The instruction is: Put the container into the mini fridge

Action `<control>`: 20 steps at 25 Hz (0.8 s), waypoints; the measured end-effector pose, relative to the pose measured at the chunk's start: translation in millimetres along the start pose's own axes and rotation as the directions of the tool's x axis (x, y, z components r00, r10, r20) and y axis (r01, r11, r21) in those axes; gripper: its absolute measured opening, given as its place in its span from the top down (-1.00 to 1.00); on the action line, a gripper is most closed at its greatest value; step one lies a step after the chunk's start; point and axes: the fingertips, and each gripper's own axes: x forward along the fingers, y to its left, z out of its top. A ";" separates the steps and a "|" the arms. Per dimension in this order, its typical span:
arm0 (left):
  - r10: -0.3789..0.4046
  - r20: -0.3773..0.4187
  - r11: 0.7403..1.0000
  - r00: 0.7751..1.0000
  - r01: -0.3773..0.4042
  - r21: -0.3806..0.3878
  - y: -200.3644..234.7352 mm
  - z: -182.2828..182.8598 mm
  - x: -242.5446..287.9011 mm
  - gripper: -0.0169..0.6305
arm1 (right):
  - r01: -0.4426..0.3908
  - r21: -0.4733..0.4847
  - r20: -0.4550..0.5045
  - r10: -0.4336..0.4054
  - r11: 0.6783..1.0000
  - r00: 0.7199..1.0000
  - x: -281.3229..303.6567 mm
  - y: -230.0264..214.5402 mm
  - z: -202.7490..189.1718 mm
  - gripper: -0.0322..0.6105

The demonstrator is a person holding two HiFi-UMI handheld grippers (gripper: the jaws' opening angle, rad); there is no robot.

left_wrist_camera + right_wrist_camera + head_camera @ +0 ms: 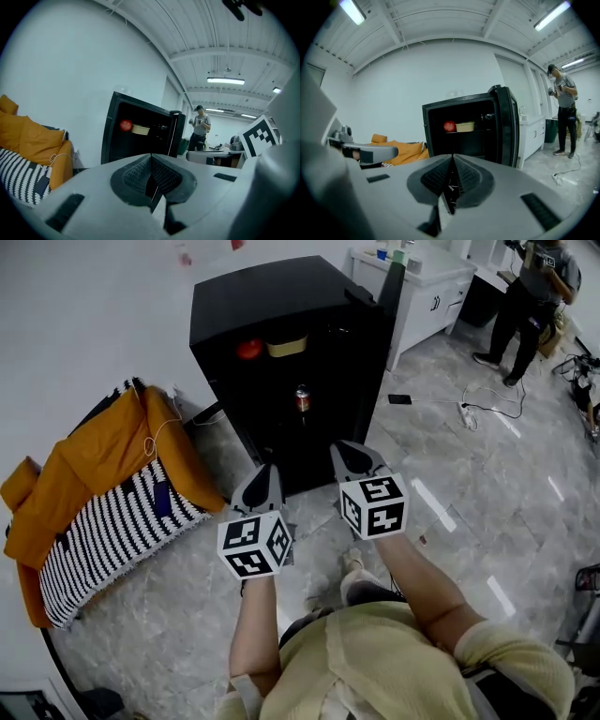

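Observation:
The black mini fridge [272, 289] stands open, its door [390, 294] swung to the right. On its upper shelf a shallow beige container [287, 346] sits beside a red apple [248, 350]; a can [302, 398] stands lower inside. My left gripper [265, 471] and right gripper [349, 449] hover side by side in front of the fridge, both shut and holding nothing. From the left gripper view the container [140, 130] lies beyond the shut left gripper [151, 158]. The right gripper view shows the container [464, 126] above the shut right gripper [453, 158].
An orange cushion with striped fabric [103, 493] lies on the floor left of the fridge. A white cabinet [424, 289] stands right of the door. A person [532, 292] stands at the far right. A power strip with cables [469, 412] and a phone [399, 399] lie on the floor.

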 end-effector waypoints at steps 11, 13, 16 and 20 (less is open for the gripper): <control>0.007 -0.042 0.996 0.999 -0.004 0.089 -9.8 -19.9 -21.8 0.88 | 0.009 0.009 -0.039 -0.008 1.000 0.999 -30.6 -1.1 -28.3 0.80; 0.011 -0.048 0.996 0.999 -0.007 0.090 -7.4 -22.2 -24.5 0.88 | 0.007 0.006 -0.052 -0.007 1.000 0.999 -34.2 0.2 -34.1 0.80; 0.020 -0.050 0.997 0.999 -0.016 0.080 -3.3 -25.4 -28.6 0.88 | -0.001 0.000 -0.065 0.001 1.000 0.998 -37.5 3.3 -39.3 0.81; 0.027 -0.058 0.997 0.998 -0.023 0.073 -1.0 -31.0 -31.5 0.88 | -0.010 -0.006 -0.067 0.010 1.000 0.998 -39.1 6.2 -40.7 0.81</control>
